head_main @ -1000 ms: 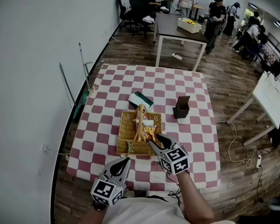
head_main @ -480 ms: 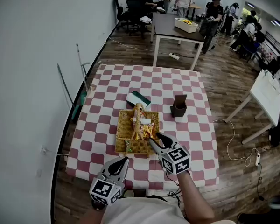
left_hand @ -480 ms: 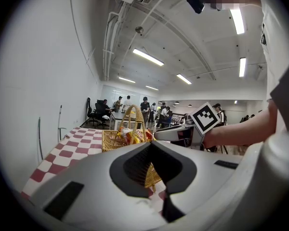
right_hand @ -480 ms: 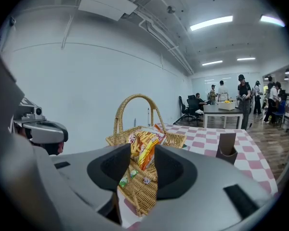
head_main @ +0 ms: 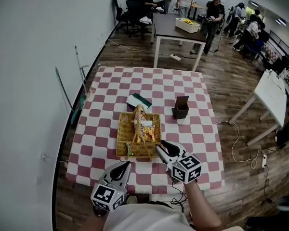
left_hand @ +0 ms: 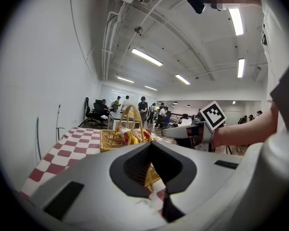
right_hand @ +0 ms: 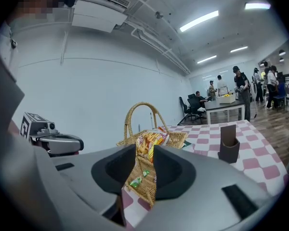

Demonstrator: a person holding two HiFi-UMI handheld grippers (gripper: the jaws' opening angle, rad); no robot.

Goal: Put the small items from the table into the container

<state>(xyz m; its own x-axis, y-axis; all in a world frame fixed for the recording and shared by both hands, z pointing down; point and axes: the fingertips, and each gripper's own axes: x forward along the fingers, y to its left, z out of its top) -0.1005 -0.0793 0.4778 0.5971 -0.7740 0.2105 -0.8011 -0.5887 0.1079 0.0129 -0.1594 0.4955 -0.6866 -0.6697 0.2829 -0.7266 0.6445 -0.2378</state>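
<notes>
The bench (head_main: 106, 143) with its checked cloth carries a wicker basket (head_main: 120, 139) in the middle. The right gripper (head_main: 162, 146) hovers just beside the basket's near right corner. Its fingers are closing with nothing held between them; only the basket shows through the gap. The left gripper (head_main: 124, 165) rests at the near edge of the bench, fingers together and empty. I judge that one placing is done and the next pick must begin. A brown holder (head_main: 180, 109) stands right of the basket. A green-white box (head_main: 138, 101) lies just behind the basket and seems the next item. To reach it, the hand must go around the tall handle (head_main: 137, 113). Snack packets (head_main: 147, 134) lie inside the basket.
</notes>
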